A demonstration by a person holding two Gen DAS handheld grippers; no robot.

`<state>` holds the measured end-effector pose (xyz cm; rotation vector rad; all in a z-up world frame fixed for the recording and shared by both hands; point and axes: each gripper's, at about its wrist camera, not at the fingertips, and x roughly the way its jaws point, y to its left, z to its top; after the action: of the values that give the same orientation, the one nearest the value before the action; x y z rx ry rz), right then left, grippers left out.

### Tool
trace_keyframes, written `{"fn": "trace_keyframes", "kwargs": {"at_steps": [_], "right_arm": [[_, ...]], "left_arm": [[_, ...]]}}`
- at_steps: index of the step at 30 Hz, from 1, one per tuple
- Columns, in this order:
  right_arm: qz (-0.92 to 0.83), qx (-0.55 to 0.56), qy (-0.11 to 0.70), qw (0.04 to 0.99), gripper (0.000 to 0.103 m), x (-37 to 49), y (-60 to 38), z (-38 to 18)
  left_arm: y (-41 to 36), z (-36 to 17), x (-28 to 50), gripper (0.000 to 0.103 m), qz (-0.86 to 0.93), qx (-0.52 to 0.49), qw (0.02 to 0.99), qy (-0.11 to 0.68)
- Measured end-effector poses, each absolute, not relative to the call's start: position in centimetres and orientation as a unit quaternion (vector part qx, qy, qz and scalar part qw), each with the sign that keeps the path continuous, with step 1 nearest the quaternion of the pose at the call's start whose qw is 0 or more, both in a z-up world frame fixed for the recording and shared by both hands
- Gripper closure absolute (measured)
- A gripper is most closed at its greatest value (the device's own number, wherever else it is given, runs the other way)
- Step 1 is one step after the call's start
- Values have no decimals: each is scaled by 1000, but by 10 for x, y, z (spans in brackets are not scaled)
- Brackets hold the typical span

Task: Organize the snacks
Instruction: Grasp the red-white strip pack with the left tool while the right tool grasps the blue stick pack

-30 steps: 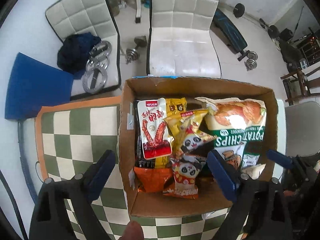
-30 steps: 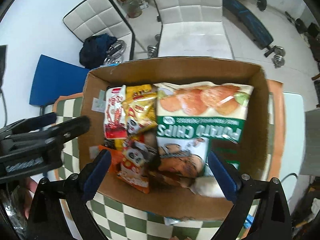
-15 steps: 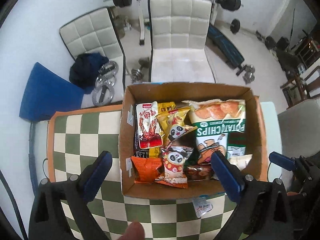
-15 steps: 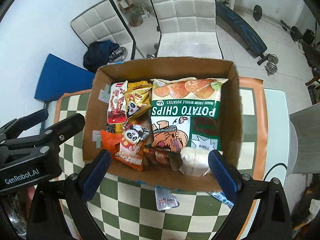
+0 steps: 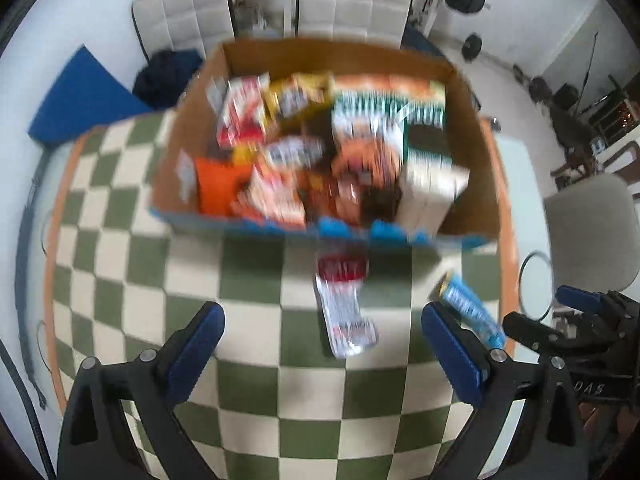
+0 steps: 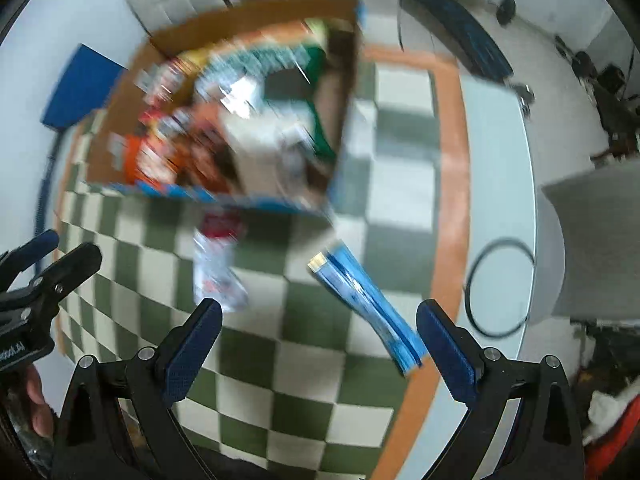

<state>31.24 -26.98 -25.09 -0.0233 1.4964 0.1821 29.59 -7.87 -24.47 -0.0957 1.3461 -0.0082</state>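
Both cameras have pulled back; right view alone shows blue packet [image 6: 366,312] whole.

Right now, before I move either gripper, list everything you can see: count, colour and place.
cardboard box: one, brown, far side of the mat, full of snack packets too blurred to count
clear packet: one, clear with a red top, on the mat just in front of the box
blue packet: one, blue, on the mat near its right border
checkered mat: one, green and cream with an orange border, on the table
chairs: two, white padded, behind the table
blue pad: one, far left
left gripper: open, empty, over the mat
right gripper: open, empty, close to the blue packet
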Motion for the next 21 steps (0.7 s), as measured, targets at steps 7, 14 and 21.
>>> {"fn": "trace_keyframes", "kwargs": {"at_steps": [7,14,21], "right_arm": [[55,-9,703,709,3,306,-300,-313],[44,-18,721,691,3,311,-313,-359],[39,-18,739,672,5,312,-319,-388]], "left_arm": [[-94,-295,285,2,15,-28,761,648],[-101,-324,286,2,25,-13,749,662],[-106,-343,293,2,33,-12,741,671]]}}
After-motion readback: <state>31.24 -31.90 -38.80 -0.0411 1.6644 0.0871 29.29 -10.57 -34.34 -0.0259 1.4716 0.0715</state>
